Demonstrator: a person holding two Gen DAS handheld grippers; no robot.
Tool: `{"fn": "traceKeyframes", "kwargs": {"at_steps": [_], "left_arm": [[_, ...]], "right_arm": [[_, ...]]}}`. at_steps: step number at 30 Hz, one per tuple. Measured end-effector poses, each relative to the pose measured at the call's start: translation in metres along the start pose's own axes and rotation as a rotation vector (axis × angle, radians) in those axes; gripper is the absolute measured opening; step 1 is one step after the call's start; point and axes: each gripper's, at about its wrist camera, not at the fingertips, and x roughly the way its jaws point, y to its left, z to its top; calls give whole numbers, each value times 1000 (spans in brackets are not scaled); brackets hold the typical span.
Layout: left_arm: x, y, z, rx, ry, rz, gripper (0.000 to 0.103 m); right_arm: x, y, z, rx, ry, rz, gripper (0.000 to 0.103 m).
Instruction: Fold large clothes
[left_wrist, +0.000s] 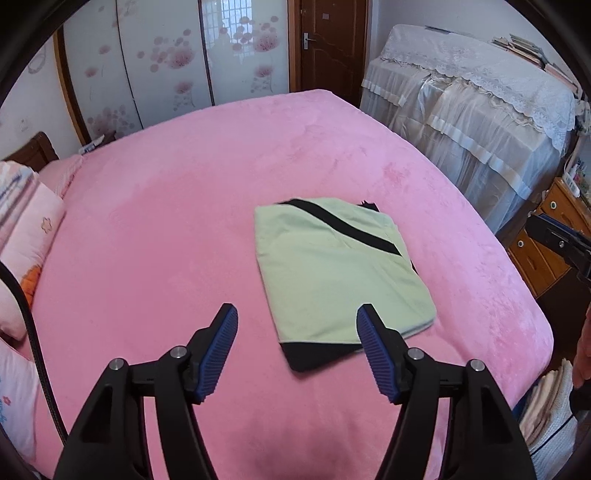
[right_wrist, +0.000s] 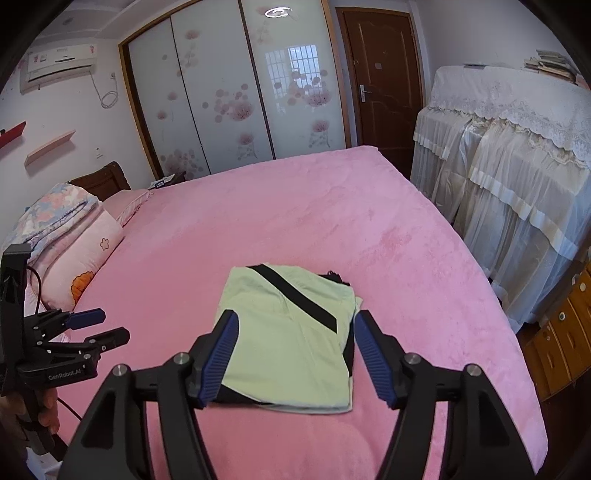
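Garment (left_wrist: 332, 273) pale green, black diagonal stripe; bedspread (left_wrist: 184, 221) pink; wardrobe doors (right_wrist: 229, 92) white, pink floral.

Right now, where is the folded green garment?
The folded green garment lies flat on the pink bed, near its foot end. In the right wrist view it sits just beyond the open right gripper; in the left wrist view, right of centre.

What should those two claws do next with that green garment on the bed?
Probably just draw back. The green garment already lies as a compact folded square on the pink bed, and the left gripper and right gripper both stand open above it, holding nothing.
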Motion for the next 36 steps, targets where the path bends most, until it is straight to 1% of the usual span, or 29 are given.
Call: {"fn": "traceKeyframes", "kwargs": {"at_steps": [2, 4, 8, 11, 15, 19, 23, 25, 27, 29, 31, 32, 36], "left_arm": [[12, 1, -8, -6, 12, -18, 66], [33, 3, -18, -19, 37, -30, 66], [83, 12, -36, -47, 118, -35, 66], [115, 18, -47, -69, 163, -54, 66], [155, 32, -55, -119, 197, -93, 66], [192, 47, -52, -183, 218, -141, 66], [230, 62, -50, -253, 254, -199, 66], [245, 68, -48, -282, 256, -230, 66], [256, 71, -45, -310, 253, -281, 66], [264, 71, -42, -318, 249, -309, 66], [272, 69, -37, -315, 245, -315, 72], [276, 67, -35, -311, 242, -321, 73], [285, 62, -33, -303, 239, -348, 80]], "right_arm": [[12, -10, -11, 13, 30, -4, 65], [26, -19, -23, 27, 59, -11, 65], [65, -40, -48, 65, 142, -24, 65], [89, -51, -63, 94, 189, -19, 65], [124, -66, -77, 148, 256, 37, 65], [165, -78, -87, 208, 317, 93, 65], [203, -87, -92, 263, 354, 138, 65], [222, -91, -92, 279, 368, 150, 65], [241, -95, -92, 300, 389, 162, 65], [258, -100, -92, 322, 408, 183, 65], [271, -103, -93, 336, 417, 195, 65], [278, -104, -93, 343, 423, 210, 65], [298, -107, -96, 369, 448, 290, 65]]}}
